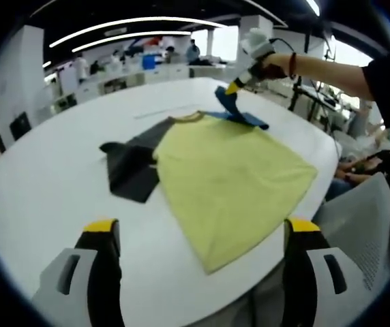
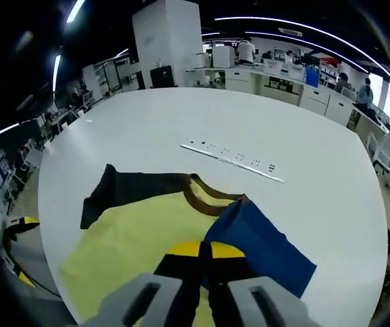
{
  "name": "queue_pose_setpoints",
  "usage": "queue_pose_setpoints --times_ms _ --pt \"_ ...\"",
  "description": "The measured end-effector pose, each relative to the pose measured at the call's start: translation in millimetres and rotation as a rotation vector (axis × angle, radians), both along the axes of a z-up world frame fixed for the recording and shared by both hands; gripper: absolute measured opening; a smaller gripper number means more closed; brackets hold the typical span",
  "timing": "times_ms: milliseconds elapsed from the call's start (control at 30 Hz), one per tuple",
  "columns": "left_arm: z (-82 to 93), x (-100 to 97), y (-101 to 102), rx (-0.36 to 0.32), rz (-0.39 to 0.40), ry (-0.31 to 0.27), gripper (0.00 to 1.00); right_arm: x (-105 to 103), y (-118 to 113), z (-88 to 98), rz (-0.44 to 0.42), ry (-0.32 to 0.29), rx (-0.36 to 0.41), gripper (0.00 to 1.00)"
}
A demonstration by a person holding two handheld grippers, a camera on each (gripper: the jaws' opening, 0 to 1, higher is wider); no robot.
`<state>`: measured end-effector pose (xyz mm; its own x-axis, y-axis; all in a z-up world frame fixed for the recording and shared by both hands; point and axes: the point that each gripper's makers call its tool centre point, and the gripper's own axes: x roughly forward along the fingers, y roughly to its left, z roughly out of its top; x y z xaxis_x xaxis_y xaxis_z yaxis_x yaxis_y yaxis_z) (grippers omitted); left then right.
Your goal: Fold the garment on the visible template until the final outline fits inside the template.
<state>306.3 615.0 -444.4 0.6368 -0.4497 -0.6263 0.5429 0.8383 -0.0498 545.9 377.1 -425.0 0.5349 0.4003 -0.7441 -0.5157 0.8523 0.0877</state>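
One yellow T-shirt with one dark grey sleeve and one blue sleeve [image 2: 260, 248] lies flat on the white oval tabletop [image 1: 52, 170] of an open office, the right claw [image 2: 205, 262] clamped on the blue sleeve, the left claw [image 1: 198, 235] spread apart above the hem.

Grey two-jaw left gripper [image 1: 202, 238] with black fingers tipped yellow; matching grey-and-black right gripper [image 2: 205, 262], yellow-tipped too; the person's short black sleeve [image 1: 386, 78] and a red wristband [image 1: 292, 65]
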Motion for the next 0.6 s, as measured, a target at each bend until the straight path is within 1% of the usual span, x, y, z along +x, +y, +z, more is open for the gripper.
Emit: queue_pose_setpoints --times_ms 133,300,600 --pt "-0.9 -0.4 -1 -0.001 0.001 0.005 0.96 0 13 0.5 0.022 0.001 0.003 0.00" --pt "-1.5 -1.6 -3 -0.001 -0.004 0.009 0.96 5 24 0.4 0.048 0.003 0.000 0.00" --pt "-2.0 -1.6 -4 -0.004 -0.007 0.011 0.95 8 49 5.3 0.089 -0.002 0.010 0.00"
